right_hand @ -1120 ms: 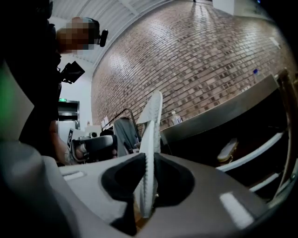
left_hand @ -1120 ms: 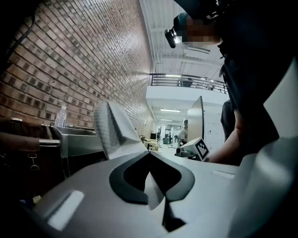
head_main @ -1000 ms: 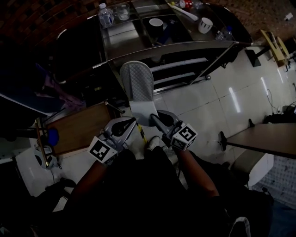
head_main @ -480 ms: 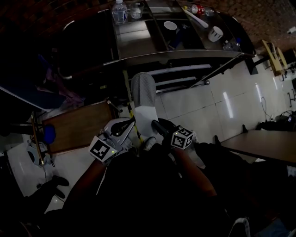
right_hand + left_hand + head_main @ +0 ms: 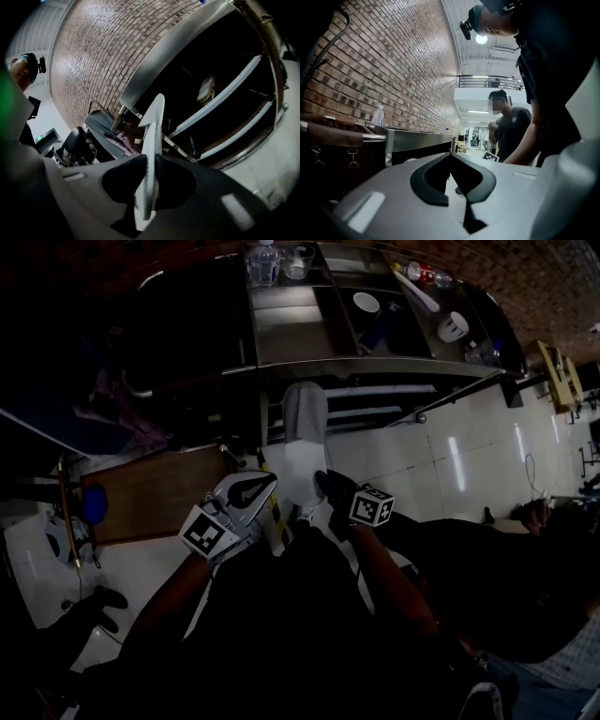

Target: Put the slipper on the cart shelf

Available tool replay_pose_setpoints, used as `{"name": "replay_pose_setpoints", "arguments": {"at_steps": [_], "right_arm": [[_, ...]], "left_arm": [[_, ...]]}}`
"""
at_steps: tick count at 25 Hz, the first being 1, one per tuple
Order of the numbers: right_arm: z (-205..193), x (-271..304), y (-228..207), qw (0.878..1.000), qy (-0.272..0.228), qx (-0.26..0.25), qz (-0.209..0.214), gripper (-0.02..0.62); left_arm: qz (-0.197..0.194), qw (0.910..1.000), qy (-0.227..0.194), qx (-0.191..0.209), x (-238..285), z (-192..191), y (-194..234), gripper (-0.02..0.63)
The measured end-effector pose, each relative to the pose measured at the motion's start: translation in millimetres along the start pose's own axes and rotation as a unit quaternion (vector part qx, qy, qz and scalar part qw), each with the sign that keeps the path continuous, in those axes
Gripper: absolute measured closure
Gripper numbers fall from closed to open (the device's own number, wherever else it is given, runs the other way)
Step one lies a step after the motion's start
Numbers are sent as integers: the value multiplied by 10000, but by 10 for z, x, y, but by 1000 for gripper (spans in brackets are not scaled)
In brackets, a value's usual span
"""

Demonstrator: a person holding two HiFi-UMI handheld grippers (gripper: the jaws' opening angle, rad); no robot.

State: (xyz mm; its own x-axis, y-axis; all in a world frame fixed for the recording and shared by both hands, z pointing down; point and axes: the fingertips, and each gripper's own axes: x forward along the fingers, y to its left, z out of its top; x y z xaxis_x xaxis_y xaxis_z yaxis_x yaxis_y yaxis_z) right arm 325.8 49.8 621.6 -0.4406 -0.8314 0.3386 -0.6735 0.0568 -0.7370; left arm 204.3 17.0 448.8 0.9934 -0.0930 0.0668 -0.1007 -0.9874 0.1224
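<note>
Slipper (image 5: 302, 423): white, textured sole, gripped edge-on in the right gripper (image 5: 149, 161). The jaws are closed narrowly on its near end, and the rest sticks out ahead of them.

The far end points at the steel cart (image 5: 375, 364). In the head view it overlaps the cart's front edge; contact cannot be judged.

Ahead and to the right of the right gripper are two pale shelf rails (image 5: 220, 101), crossing the cart's dark open side. A round pale item (image 5: 206, 89) sits behind the upper rail, too dim to identify.

On the cart top, beyond the slipper, are a bottle (image 5: 265, 257), a bowl (image 5: 366, 302) and a mug (image 5: 453, 326).

The left gripper (image 5: 451, 155) is just beside the right one, on its left. Its jaw tips meet with nothing between them. In the head view the slipper's near end lies between the two grippers.

A brown board (image 5: 155, 493) is to the left of the left gripper. Ahead of that gripper is a brick wall (image 5: 393, 70), and a second person (image 5: 511, 129) stands in the distance. Pale tiled floor (image 5: 450, 446) lies to the right of the right gripper.
</note>
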Motion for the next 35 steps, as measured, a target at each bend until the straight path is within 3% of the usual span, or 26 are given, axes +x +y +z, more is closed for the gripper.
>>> {"name": "replay_pose_setpoints", "arguments": {"at_steps": [8, 16, 27, 35], "right_arm": [[375, 474, -379, 9991, 245, 233, 253, 537], [731, 889, -877, 9985, 337, 358, 230, 537], [1259, 1414, -1268, 9998, 176, 73, 106, 535], [1552, 1801, -1351, 9986, 52, -523, 77, 535]], "left_arm": [[465, 9989, 46, 13, 336, -20, 181, 603], [888, 9958, 196, -49, 617, -38, 357, 603], [1295, 9904, 425, -223, 832, -131, 529, 603], [1505, 9875, 362, -283, 946, -111, 559, 603]]}}
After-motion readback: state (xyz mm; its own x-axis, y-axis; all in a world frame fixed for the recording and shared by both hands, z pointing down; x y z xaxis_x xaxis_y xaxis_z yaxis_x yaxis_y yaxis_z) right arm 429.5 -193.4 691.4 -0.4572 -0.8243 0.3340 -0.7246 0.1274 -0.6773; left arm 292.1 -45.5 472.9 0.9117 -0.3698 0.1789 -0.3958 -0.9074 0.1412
